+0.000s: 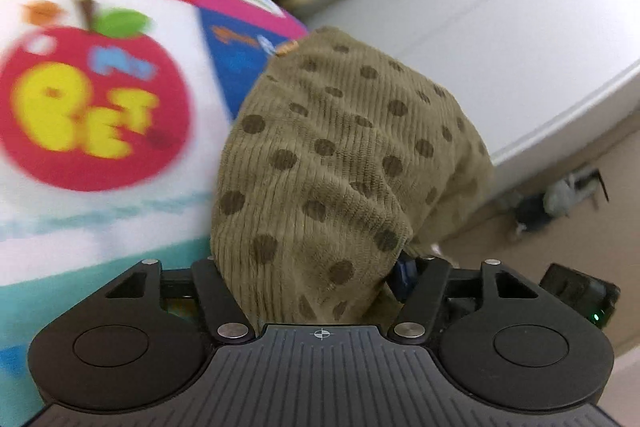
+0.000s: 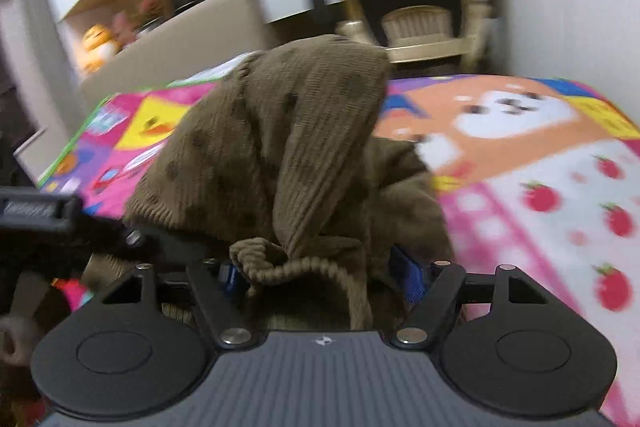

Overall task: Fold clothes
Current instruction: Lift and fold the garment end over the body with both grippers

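Left gripper (image 1: 316,267): jaws closed on a bunch of the olive garment (image 1: 340,155), which rises straight out from between them and blocks the tips from sight.
Right gripper (image 2: 316,267): jaws clamped on the ribbed hem (image 2: 280,267) of the same garment (image 2: 280,147), cloth heaped between and ahead of them.
Where it is: lifted clear in the left view, hanging over the bright play mat (image 1: 100,107); in the right view its far side looks draped toward the mat (image 2: 540,167), though contact cannot be told.
How it will handle: soft, light, limp; I judge it sags wherever unsupported and will not slip readily from the pads.
Where to hold: hem and corners, not mid-panel bunches.
Looks: olive-brown ribbed knit, darker dots, thick ribbed edging, small orange tag (image 1: 286,49) at the far edge.
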The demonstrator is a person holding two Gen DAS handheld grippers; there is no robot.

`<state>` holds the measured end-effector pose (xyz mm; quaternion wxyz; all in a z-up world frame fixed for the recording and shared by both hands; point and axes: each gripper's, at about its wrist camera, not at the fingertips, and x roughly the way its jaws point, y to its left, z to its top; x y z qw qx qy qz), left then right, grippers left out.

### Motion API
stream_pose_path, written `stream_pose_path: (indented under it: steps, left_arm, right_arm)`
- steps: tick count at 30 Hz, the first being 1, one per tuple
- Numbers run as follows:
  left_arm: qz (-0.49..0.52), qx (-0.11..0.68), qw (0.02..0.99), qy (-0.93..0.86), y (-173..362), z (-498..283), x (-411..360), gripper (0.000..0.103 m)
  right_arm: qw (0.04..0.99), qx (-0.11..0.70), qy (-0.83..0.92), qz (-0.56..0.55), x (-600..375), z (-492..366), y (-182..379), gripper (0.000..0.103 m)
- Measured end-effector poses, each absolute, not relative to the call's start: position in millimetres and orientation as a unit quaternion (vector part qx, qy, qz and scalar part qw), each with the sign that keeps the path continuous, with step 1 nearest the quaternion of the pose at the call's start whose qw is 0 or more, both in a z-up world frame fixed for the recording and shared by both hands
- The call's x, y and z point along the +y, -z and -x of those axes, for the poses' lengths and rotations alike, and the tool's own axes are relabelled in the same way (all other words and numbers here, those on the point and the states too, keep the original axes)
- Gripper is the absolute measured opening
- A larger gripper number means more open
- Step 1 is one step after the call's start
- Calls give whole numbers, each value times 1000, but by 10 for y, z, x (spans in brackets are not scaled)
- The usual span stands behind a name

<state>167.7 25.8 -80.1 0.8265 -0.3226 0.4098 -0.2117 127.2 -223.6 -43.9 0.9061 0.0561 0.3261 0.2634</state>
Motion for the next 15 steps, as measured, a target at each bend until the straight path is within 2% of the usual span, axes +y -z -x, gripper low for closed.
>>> stream_pose_path:
  steps: [8,13,15]
  left_arm:
    - [295,371,867,156,551,-1173,986,67]
    - [259,367,879,159,466,-1054,944,69]
    - [233,356,891,157,395,-991,910,70]
  right_arm:
    - [899,291,-326,25,-1355,-977,245,72]
    - [905,285,-314,33,-1410,-887,133,74]
    - [912,276,-303,23,-1580,-870,53,80]
